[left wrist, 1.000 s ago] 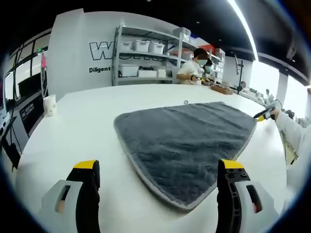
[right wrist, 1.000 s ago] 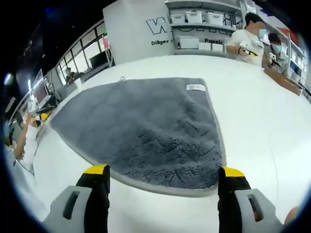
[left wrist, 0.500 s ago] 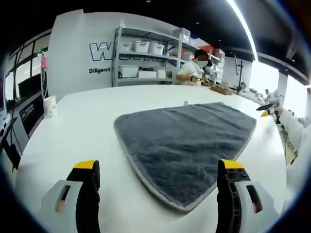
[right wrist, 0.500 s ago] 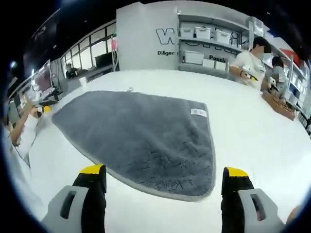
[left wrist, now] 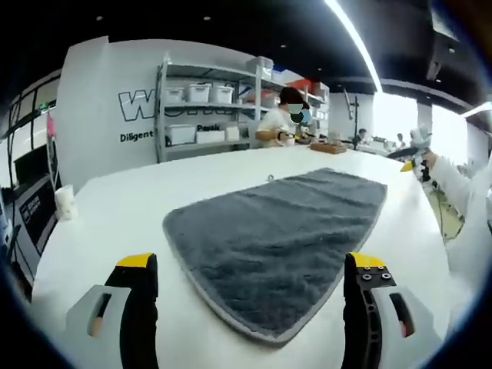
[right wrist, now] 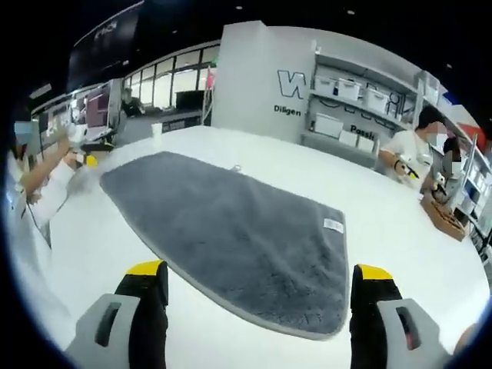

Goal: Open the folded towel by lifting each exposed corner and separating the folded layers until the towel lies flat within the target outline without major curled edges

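Lying flat, towel [right wrist: 231, 231] angles away.

White table [left wrist: 115, 215] [right wrist: 400, 231] carries grey towel [left wrist: 277, 231] [right wrist: 231, 231], spread flat mid-surface, white label [right wrist: 333, 225] near one towel edge. White cup [left wrist: 65, 201] near table's far left edge. Brown tray [right wrist: 440, 215] near far right edge.

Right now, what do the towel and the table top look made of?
Towel: grey plush pile, likely microfibre, matte; fuzzy nap with brush marks, a paler stitched binding along the edge and a small white label near one corner.
Table: smooth white top with a faint sheen, probably laminate or painted board; cannot tell which.
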Tool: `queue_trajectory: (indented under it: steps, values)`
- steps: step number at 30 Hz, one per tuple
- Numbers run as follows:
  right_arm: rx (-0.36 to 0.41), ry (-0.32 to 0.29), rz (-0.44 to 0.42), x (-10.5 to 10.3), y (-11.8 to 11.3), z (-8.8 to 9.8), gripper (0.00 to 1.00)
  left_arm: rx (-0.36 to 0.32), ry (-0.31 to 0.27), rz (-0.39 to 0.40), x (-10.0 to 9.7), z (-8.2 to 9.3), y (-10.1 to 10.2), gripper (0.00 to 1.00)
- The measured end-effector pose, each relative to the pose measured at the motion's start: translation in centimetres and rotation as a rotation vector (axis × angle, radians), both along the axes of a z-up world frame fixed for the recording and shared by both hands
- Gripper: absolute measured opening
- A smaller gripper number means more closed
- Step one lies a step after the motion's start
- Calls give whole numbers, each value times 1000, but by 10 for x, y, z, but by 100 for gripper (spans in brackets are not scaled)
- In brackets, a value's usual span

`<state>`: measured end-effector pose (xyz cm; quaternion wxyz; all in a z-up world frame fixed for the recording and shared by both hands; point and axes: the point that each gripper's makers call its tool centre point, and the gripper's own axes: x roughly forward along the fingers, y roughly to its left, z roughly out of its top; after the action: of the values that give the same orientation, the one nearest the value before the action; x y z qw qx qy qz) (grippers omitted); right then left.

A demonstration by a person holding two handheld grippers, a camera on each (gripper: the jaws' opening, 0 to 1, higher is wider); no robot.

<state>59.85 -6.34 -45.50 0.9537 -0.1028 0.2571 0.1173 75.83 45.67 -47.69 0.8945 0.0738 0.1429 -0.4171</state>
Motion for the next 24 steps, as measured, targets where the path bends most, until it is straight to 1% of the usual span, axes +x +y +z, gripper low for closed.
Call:
queue_trajectory:
  steps: [4,6,8,10,13,16,18,19,20,21,22,23,24]
  values:
    - [-33,-3,19,0,11,2,100,39,-55,-53,-10,6,-6,99]
    - [-46,4,24,0,13,2,100,42,-61,-61,-13,8,-7,99]
    - [-65,12,24,-1,12,1,100,51,-73,-85,-18,8,-8,99]
    - [-82,14,23,-2,12,2,100,62,-72,-99,-21,7,-7,99]
    - [-89,30,10,-5,10,2,100,85,-54,-107,-27,7,-6,99]
    - [-93,45,-13,-11,6,5,100,82,-41,-106,-35,11,-5,99]
    - [-94,49,-25,-15,5,7,100,16,-11,-107,-40,18,-9,99]
    - [-93,56,-31,-18,5,8,100,-3,33,-83,-41,17,-8,99]
    - [-93,60,-33,-19,5,8,100,-3,45,-75,-41,17,-7,99]
    - [-96,77,-47,-23,3,8,100,30,47,-63,-40,16,-5,99]
    - [-96,83,-51,-25,2,8,100,55,61,-42,-40,14,-2,99]
    - [-94,88,-54,-27,1,8,100,75,59,-24,-40,15,0,99]
    - [-92,96,-60,-30,0,8,100,90,73,0,-40,15,3,99]
